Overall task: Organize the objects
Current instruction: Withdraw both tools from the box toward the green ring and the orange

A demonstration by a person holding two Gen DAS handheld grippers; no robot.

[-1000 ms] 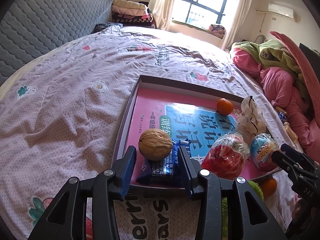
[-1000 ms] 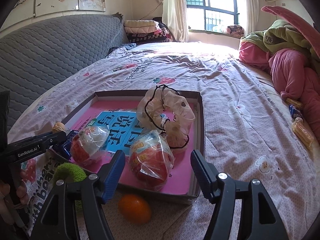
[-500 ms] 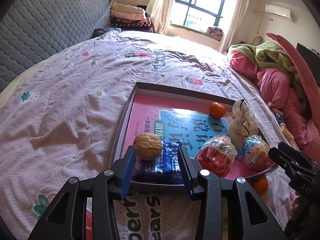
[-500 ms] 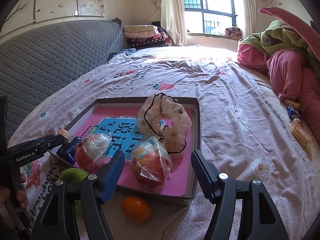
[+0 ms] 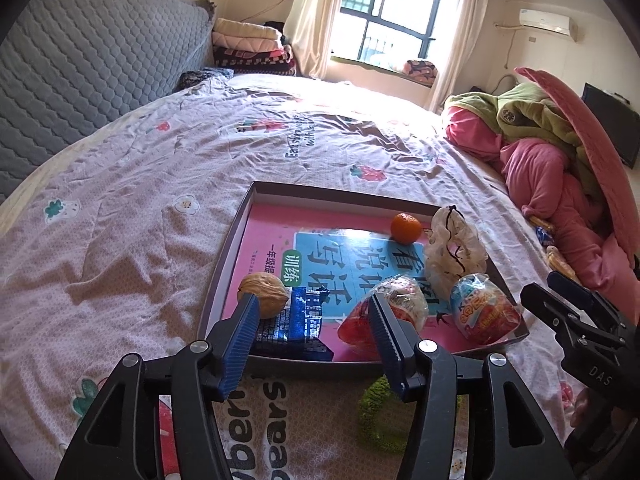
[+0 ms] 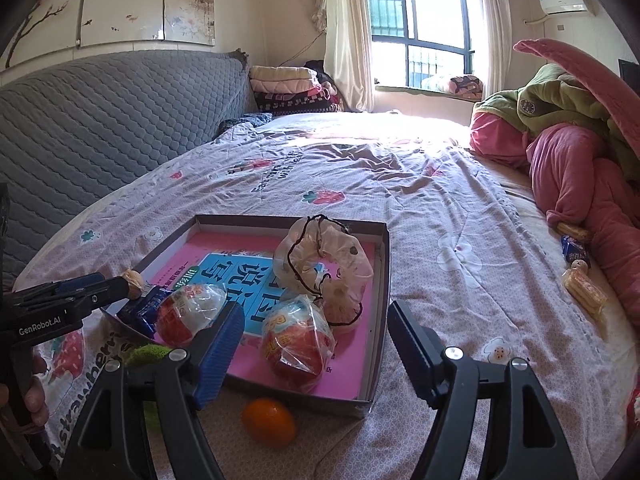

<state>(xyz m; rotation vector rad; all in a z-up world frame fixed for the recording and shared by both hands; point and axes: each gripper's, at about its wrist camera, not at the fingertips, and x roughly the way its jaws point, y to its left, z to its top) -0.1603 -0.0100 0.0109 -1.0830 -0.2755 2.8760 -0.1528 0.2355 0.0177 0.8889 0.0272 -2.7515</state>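
Tray [image 5: 224, 264] of snacks on the bedspread, lower centre of the left wrist view. Holds a walnut [image 5: 264, 289] and a blue wrapped biscuit pack [image 5: 298, 322] at the near left corner, two wrapped toy eggs [image 5: 394, 304] lower right, a mandarin [image 5: 405, 228] and a crumpled clear bag [image 5: 454, 246] toward the far right. Left gripper [image 5: 314, 330] wide apart and empty, framing the blue pack; walnut just behind the left pad. Pack's long axis roughly along the gripper's line of sight, so probably closable across its short side. Green fuzzy ring [image 5: 378, 416] outside the tray, at the bottom just beside the right finger. Right gripper [image 5: 576, 320] at the right edge; spread not readable from here.

Right wrist view: right gripper [image 6: 316, 342] wide apart, empty. Loose mandarin [image 6: 269, 422] on the bedspread [image 6: 440, 200] at bottom centre, outside the tray [image 6: 382, 280] wall, low between the fingers and nearer the left one. Likely nearest unsorted item for this hand. Nearest egg [image 6: 298, 346] inside the tray, just beyond. Left gripper [image 6: 96, 294] at the left edge.

Soft, wrinkled pink patterned sheet, likely to give under pressure. Grey quilted headboard [image 6: 100, 128] upper left, window [image 6: 420, 40] upper centre, heaped pink and green bedding [image 6: 572, 140] right.
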